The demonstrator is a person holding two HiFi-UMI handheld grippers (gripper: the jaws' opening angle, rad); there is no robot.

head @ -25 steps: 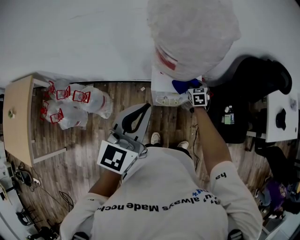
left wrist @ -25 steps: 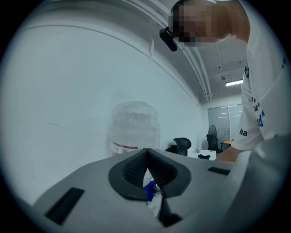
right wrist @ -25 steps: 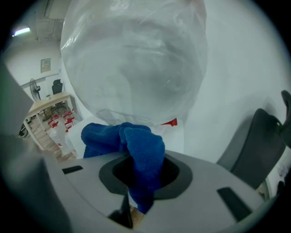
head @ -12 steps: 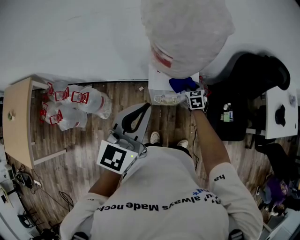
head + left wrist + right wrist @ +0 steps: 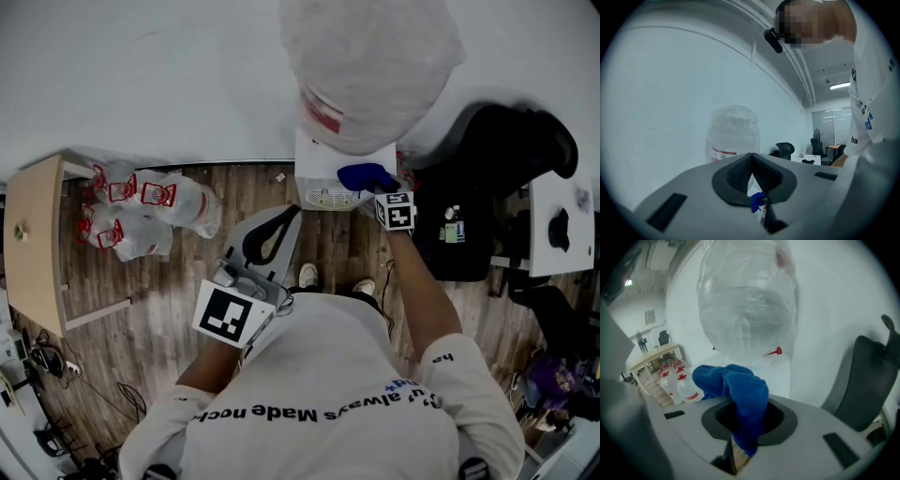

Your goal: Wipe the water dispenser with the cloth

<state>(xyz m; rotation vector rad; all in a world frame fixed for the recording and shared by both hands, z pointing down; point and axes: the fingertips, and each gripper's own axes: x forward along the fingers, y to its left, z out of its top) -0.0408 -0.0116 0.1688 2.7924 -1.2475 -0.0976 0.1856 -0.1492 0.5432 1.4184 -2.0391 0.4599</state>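
A blue cloth (image 5: 740, 390) is clamped in the right tongs (image 5: 739, 430) on the white water dispenser (image 5: 323, 176); the left tongs (image 5: 751, 160) are kept closed, empty.

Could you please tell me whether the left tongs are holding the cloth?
No, the left tongs are shut on nothing, while the cloth is clamped in the right tongs.

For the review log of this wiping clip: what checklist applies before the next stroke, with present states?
1. Right gripper jaws clamped on blue terry cloth: ok.
2. Cloth at white water dispenser top, under clear plastic bottle: ok.
3. Cloth pressed flat on dispenser: cannot tell.
4. Left gripper jaws together, empty, held back from dispenser: ok.
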